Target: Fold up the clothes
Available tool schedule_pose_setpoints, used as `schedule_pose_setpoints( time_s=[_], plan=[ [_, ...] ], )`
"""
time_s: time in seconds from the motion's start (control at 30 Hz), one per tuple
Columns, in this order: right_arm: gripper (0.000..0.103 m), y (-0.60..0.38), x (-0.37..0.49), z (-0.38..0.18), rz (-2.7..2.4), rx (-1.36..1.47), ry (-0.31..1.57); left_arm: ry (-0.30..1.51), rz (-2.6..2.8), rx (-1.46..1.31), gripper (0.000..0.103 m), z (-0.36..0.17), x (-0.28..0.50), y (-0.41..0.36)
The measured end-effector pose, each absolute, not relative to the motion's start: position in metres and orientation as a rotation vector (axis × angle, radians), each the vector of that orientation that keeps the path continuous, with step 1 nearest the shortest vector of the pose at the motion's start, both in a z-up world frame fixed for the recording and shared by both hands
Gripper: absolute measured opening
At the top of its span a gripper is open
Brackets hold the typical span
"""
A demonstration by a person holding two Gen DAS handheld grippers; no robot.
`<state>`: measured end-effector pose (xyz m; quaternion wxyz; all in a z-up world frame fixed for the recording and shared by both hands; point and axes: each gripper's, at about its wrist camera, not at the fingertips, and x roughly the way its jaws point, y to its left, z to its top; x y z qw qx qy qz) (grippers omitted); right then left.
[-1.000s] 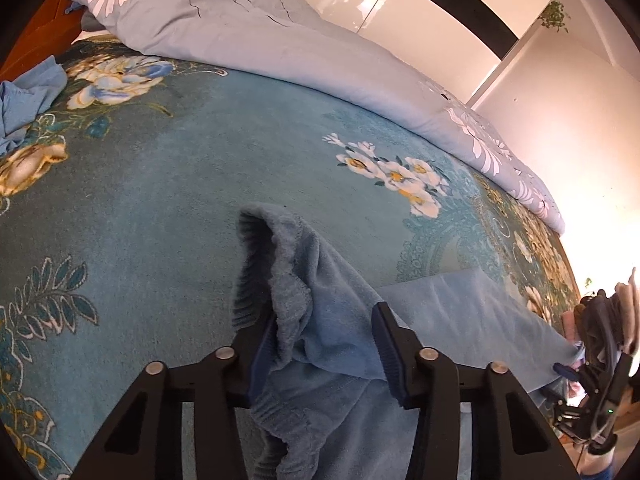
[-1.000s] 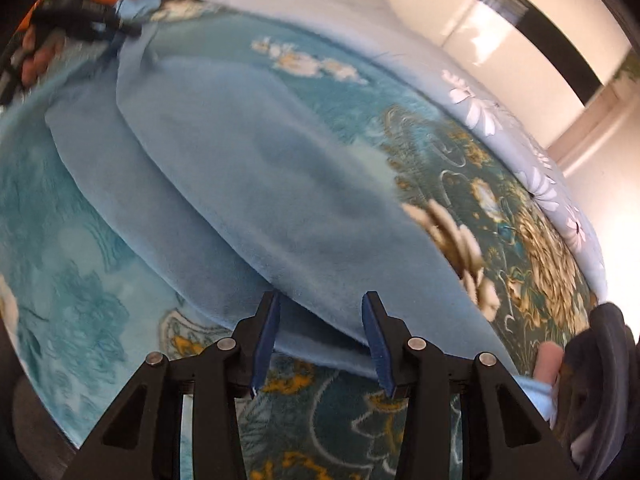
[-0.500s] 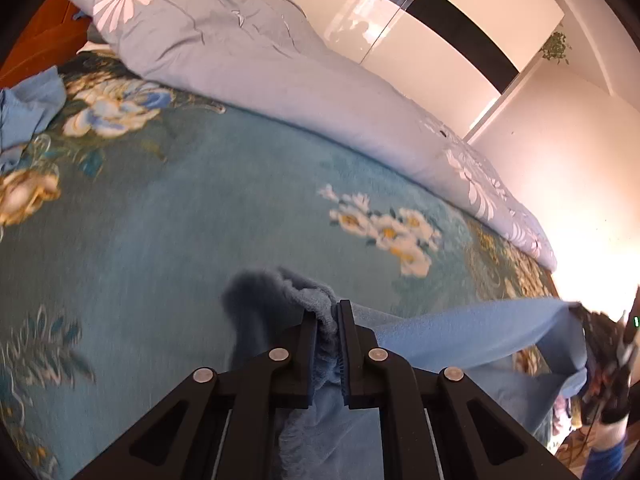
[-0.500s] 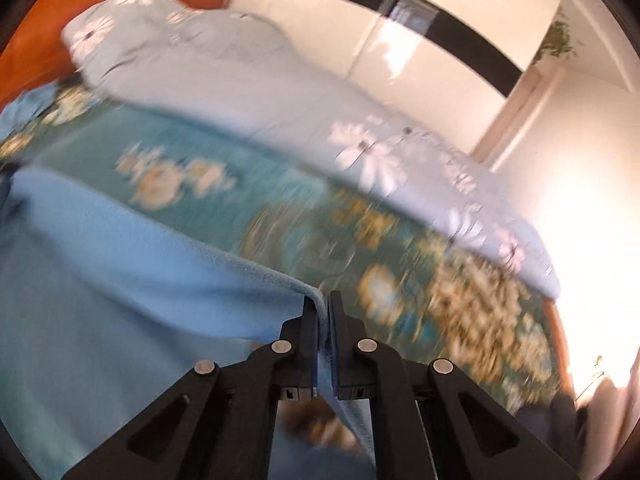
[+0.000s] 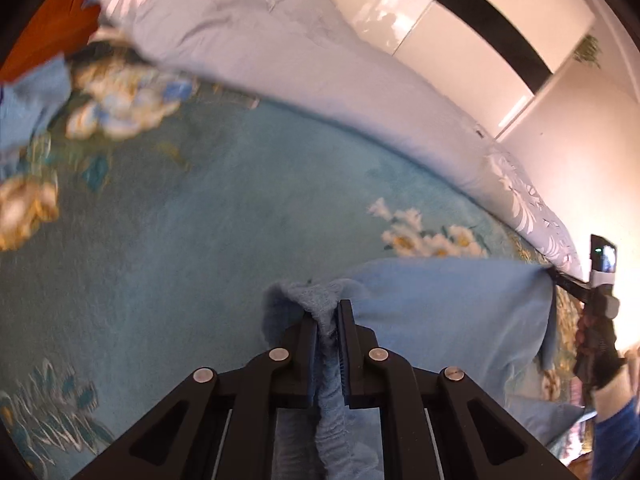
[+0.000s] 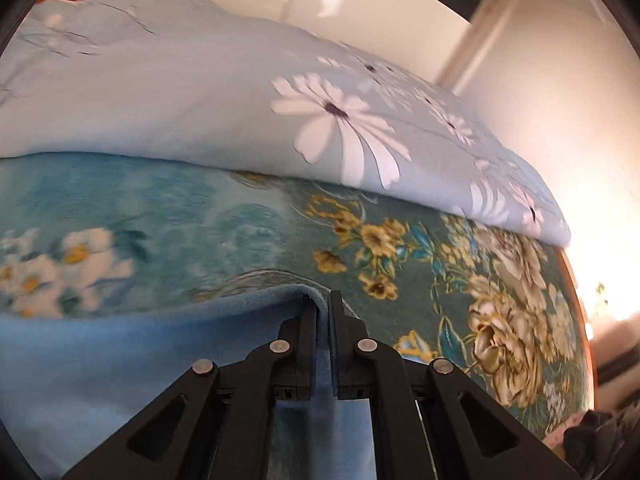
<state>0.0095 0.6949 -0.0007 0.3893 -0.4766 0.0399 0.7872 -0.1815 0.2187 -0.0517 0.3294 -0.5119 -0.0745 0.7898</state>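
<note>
A light blue fleece garment [image 5: 448,304] is held up above a teal floral bed blanket [image 5: 200,208]. My left gripper [image 5: 327,312] is shut on its gathered elastic waistband end, which hangs down between the fingers. My right gripper [image 6: 322,304] is shut on the garment's other edge [image 6: 120,360], which stretches away to the left. In the left wrist view the right gripper [image 5: 560,278] shows at the far right, pulling the cloth taut between the two.
A pale blue quilt with white daisies [image 6: 240,92] lies rolled along the far side of the bed. Another blue cloth [image 5: 28,96] lies at the far left by the orange headboard [image 5: 44,36]. White wardrobe doors [image 5: 460,40] stand behind.
Both grippers shut on the garment's ends and lifted it off the blanket. They have moved apart, and the cloth now hangs stretched between them.
</note>
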Motion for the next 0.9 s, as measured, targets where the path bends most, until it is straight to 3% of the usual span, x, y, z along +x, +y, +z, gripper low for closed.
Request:
schedule_pose_setpoints(
  time_s=[0.07, 0.13, 0.17, 0.23, 0.3, 0.37, 0.47, 0.6, 0.73, 0.9],
  plan=[
    [0.005, 0.704, 0.008, -0.013, 1.996, -1.213, 0.184, -0.205, 2.057, -1.347, 0.013, -0.053, -0.177, 0.209],
    [0.018, 0.701, 0.012, -0.016, 2.037, -1.191, 0.195, -0.202, 2.058, -1.348, 0.019, -0.048, -0.170, 0.200],
    [0.029, 0.698, 0.014, -0.014, 2.052, -1.187, 0.172, -0.199, 2.065, -1.345, 0.023, -0.043, -0.165, 0.196],
    [0.043, 0.687, 0.023, -0.002, 2.095, -1.161, 0.114, -0.205, 2.073, -1.329, 0.047, -0.034, -0.154, 0.187],
    [0.049, 0.674, 0.041, 0.016, 2.145, -1.124, 0.078, -0.227, 2.077, -1.312, 0.058, -0.026, -0.138, 0.176],
    [0.049, 0.658, 0.063, 0.037, 2.199, -1.079, 0.056, -0.252, 2.088, -1.320, 0.060, -0.023, -0.119, 0.164],
    [0.059, 0.623, 0.129, 0.063, 2.326, -0.941, 0.123, -0.249, 2.131, -1.375, 0.061, -0.033, -0.090, 0.149],
    [0.062, 0.571, 0.233, 0.055, 2.416, -0.896, 0.244, -0.264, 2.116, -1.466, 0.061, -0.054, -0.056, 0.133],
    [0.064, 0.541, 0.338, 0.021, 2.348, -0.875, 0.504, -0.346, 2.063, -1.509, 0.061, -0.069, -0.035, 0.128],
    [0.064, 0.535, 0.398, -0.016, 2.206, -0.732, 0.841, -0.433, 2.100, -1.502, 0.059, -0.072, -0.028, 0.137]
  ],
)
